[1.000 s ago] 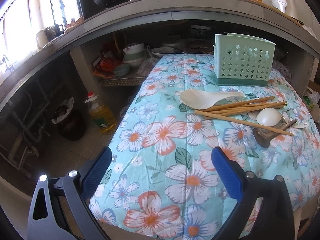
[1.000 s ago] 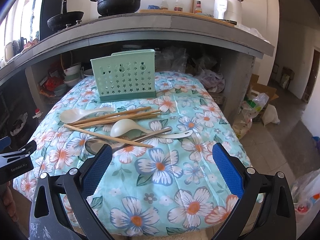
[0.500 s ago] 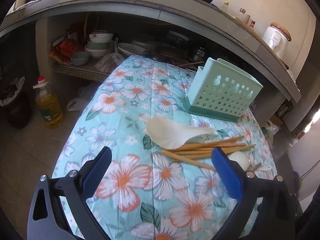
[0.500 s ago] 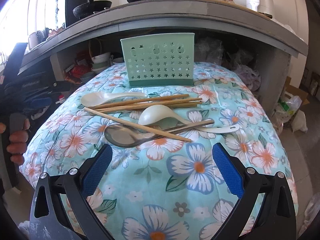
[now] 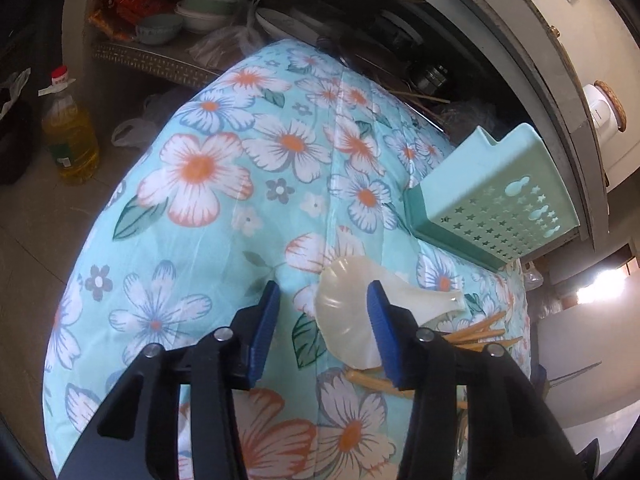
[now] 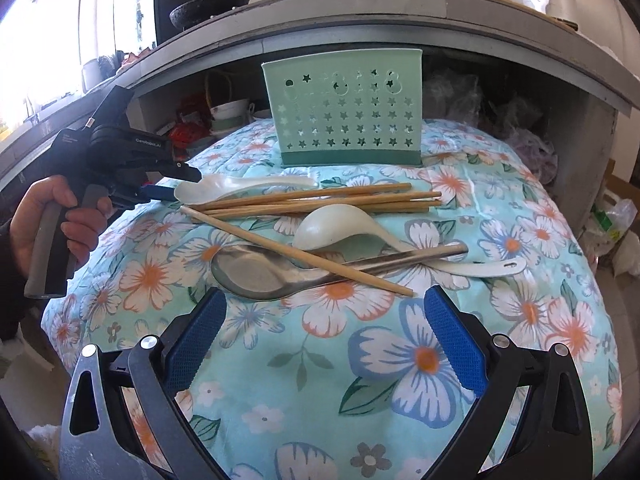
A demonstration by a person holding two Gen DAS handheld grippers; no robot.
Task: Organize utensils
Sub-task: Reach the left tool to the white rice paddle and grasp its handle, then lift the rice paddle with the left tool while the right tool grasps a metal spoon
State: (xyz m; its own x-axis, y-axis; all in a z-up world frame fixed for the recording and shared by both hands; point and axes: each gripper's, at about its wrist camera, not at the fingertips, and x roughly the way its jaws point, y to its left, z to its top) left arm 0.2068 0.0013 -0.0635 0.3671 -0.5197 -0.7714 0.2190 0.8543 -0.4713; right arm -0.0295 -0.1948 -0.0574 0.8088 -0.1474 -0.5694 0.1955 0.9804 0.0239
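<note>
Spoons (image 6: pixel 340 230): three; chopsticks (image 6: pixel 320 200): about five; holder (image 6: pixel 344 108): one.

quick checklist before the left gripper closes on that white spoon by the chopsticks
1. Left gripper lined up on the white spoon: not ok, the bowl sits under the right-hand finger; the fingers have just been closing.
2. Spoon gripped: not ok, still flat on the cloth.
3. Spoon free of the chopsticks: cannot tell, they lie right against it.
4. Holder upright: ok.
5. Right gripper out of the way: ok, open, short of the metal spoon.
</note>
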